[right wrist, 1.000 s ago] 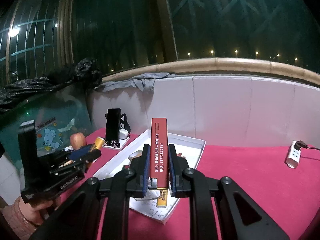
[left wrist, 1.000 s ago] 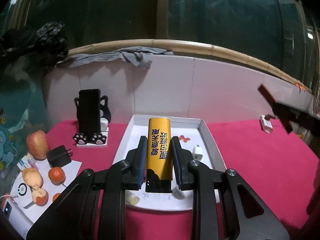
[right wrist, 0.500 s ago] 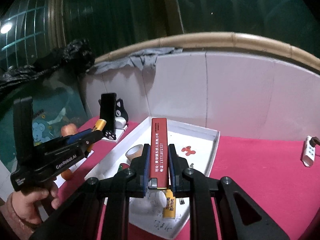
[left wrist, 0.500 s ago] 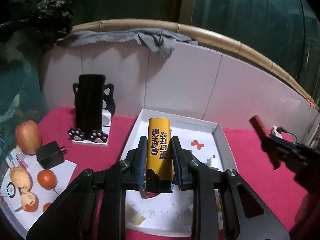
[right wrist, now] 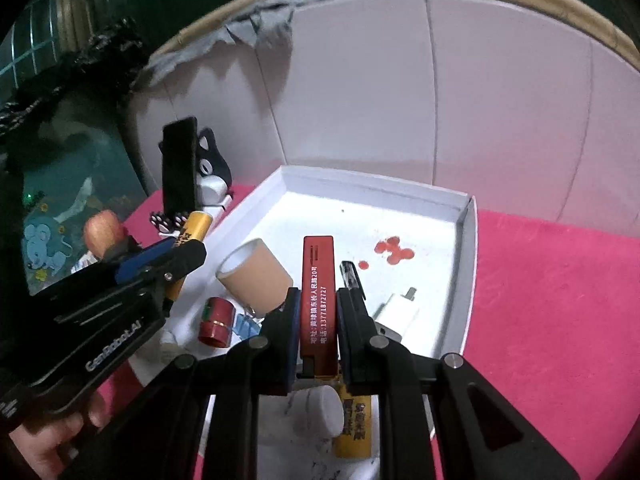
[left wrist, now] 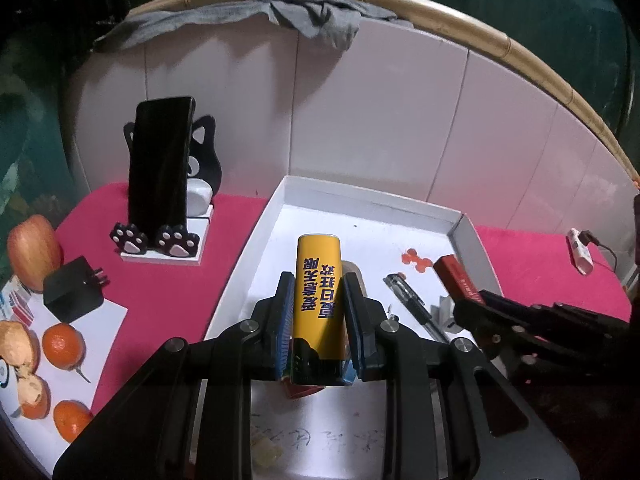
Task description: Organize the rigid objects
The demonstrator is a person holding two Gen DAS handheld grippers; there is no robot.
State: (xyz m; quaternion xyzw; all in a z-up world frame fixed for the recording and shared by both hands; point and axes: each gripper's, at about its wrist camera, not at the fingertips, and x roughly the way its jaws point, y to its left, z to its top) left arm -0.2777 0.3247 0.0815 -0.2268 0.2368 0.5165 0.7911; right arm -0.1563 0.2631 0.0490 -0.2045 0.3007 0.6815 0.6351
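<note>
Jaws of the left gripper (left wrist: 318, 312) clamp a yellow lighter (left wrist: 318, 300), the right gripper's (right wrist: 318, 312) a red lighter (right wrist: 317, 300), both over the tray (right wrist: 466, 280); next, release beneath.

Yellow lighter (left wrist: 318, 300), red lighter (right wrist: 317, 304), upright

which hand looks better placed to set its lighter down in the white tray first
Probably right. The right gripper, shut on the red lighter, is already over the white tray. The left gripper holds the yellow lighter nearer the tray's left side, over the paper roll.
</note>
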